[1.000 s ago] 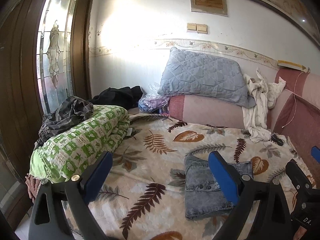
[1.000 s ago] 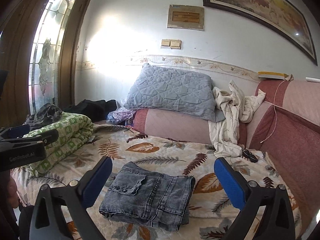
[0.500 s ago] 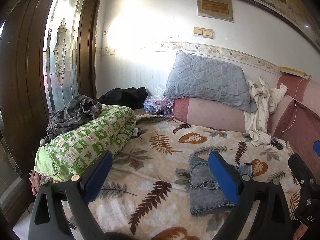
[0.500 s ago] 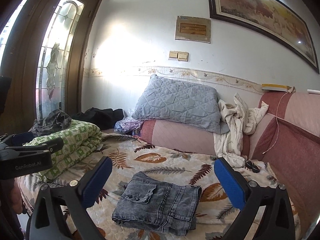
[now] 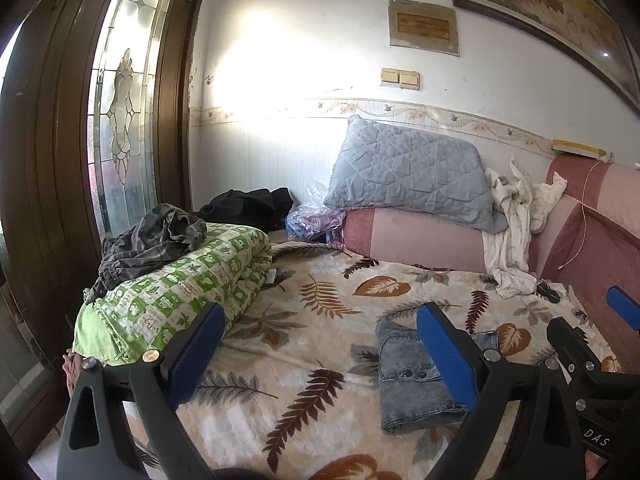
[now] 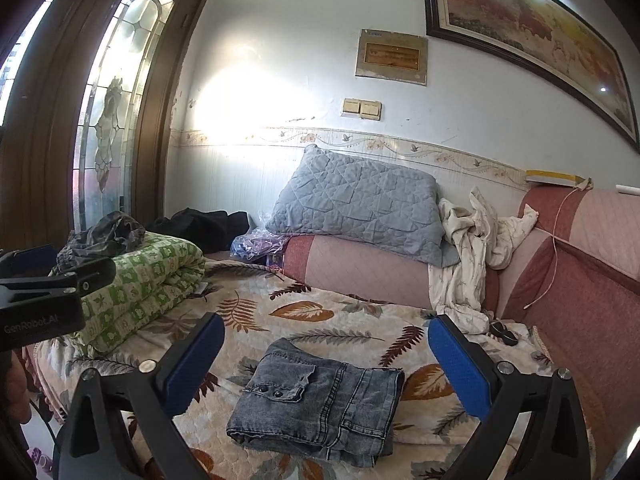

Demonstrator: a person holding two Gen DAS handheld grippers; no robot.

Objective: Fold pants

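Note:
Grey denim pants [image 6: 320,400] lie folded into a compact rectangle on the leaf-patterned bedspread [image 6: 320,320]. In the left wrist view the pants [image 5: 408,392] lie low and right, partly behind my right finger. My left gripper [image 5: 320,344] is open and empty, held above the bed to the left of the pants. My right gripper [image 6: 324,360] is open and empty, held above and in front of the pants. Neither gripper touches the pants.
A rolled green quilt [image 5: 172,292] with dark clothes [image 5: 156,236] on it lies at the bed's left edge. A grey pillow [image 6: 360,204] and white cloth [image 6: 472,252] rest on the pink sofa back [image 6: 360,276]. A wooden door [image 5: 40,160] stands at left.
Both grippers have drawn back and up from the bed, so the pants look smaller and farther. The pants have not moved.

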